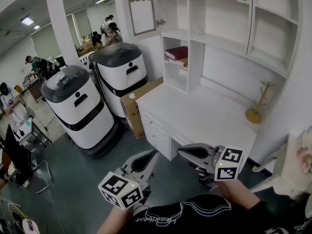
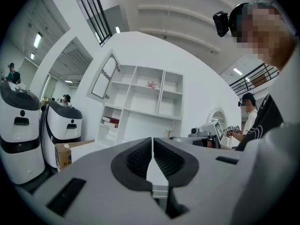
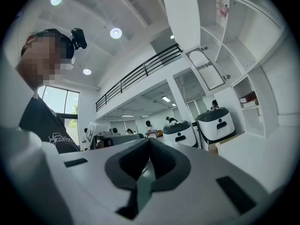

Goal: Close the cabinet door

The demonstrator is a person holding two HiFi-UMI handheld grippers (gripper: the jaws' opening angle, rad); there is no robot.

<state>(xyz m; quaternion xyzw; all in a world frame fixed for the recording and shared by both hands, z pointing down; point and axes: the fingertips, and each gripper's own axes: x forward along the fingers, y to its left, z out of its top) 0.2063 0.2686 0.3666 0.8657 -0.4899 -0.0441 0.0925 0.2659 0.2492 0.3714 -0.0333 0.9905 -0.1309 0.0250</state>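
The cabinet door [image 1: 142, 8] stands swung open at the upper left corner of the white shelf unit [image 1: 219, 18], high above the desk [image 1: 195, 116]. Both grippers hang low before the desk's front edge, well apart from the door. The left gripper [image 1: 148, 157] has its jaws pressed together on nothing, and so does the right gripper [image 1: 185, 151]. Open floor [image 1: 78, 179] lies to their left, hemmed by a cardboard box [image 1: 134, 106] and two white robots [image 1: 78, 106].
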